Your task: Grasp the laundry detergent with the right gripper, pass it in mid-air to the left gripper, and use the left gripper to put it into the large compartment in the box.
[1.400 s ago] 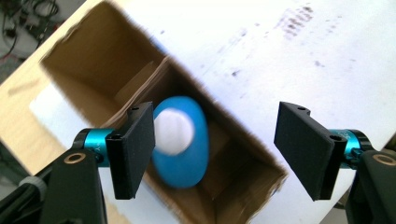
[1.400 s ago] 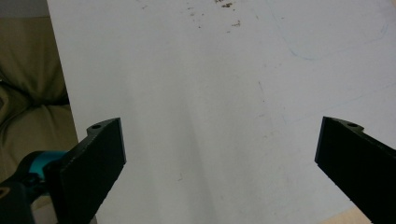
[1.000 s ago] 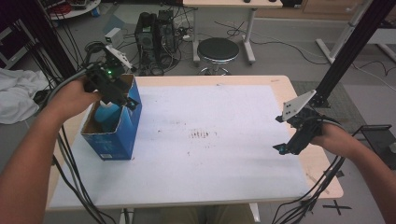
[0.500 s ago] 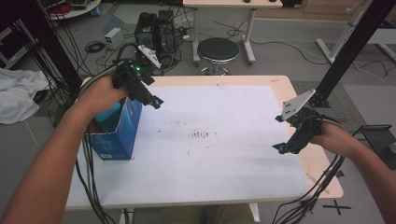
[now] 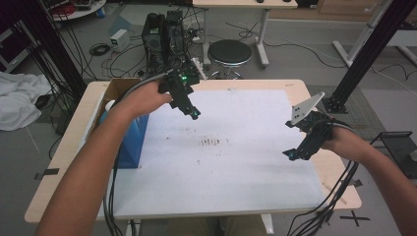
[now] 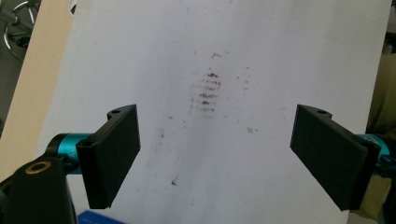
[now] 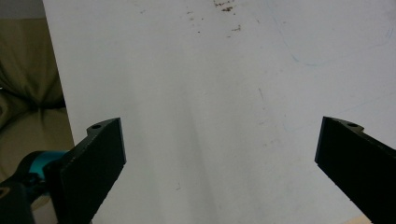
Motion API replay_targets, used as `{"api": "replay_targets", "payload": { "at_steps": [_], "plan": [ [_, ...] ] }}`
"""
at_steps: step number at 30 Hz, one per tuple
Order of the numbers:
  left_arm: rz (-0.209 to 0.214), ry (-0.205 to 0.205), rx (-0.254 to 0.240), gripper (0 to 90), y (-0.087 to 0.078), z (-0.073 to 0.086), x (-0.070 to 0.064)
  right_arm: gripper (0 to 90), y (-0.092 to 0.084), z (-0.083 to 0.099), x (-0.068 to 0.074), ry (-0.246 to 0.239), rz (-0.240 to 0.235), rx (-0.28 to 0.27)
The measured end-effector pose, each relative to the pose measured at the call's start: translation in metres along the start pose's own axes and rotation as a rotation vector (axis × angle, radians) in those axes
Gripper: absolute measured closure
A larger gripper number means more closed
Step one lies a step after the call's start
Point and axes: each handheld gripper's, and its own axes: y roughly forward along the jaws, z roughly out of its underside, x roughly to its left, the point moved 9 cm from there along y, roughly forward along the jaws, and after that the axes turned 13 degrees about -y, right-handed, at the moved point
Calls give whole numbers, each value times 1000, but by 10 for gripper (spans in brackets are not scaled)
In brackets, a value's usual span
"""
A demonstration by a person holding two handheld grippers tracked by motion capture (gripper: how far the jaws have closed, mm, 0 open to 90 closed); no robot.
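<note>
White sheet (image 5: 231,162) covers most of the table (image 5: 64,147), and everything I note is placed against it. My left hand-held gripper (image 5: 189,105) hangs above its far left part, jaws spread wide with nothing between them; in the left gripper view (image 6: 215,158) the gap frames a patch of dark smudges (image 6: 208,91) on the sheet. My right hand-held gripper (image 5: 300,150) sits over the sheet's right edge, its jaws also wide apart and empty (the right gripper view (image 7: 219,163) shows bare sheet between them, with faint blue pen lines (image 7: 299,56) farther off). The grey plate (image 5: 305,108) on top of it tilts upward. A blue box (image 5: 130,142) stands open at the sheet's left edge, partly behind my left forearm (image 5: 93,167). Beyond the sheet's far side, off the table, stands a round black stool (image 5: 229,51).
</note>
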Motion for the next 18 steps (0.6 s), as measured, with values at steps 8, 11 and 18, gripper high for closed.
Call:
{"api": "replay_targets", "payload": {
  "at_steps": [8, 11, 18],
  "plan": [
    [37, 33, -16, 160, 19, -17, -10, 8, 3, -3, -2, -10, -4, 2],
    [50, 67, 1, 160, 24, -20, -12, 8, 5, -5, -2, -7, -4, -2],
    [55, 77, 5, 160, 29, -22, -14, 8, 7, -6, -5, -8, -10, 2]
  ]
}}
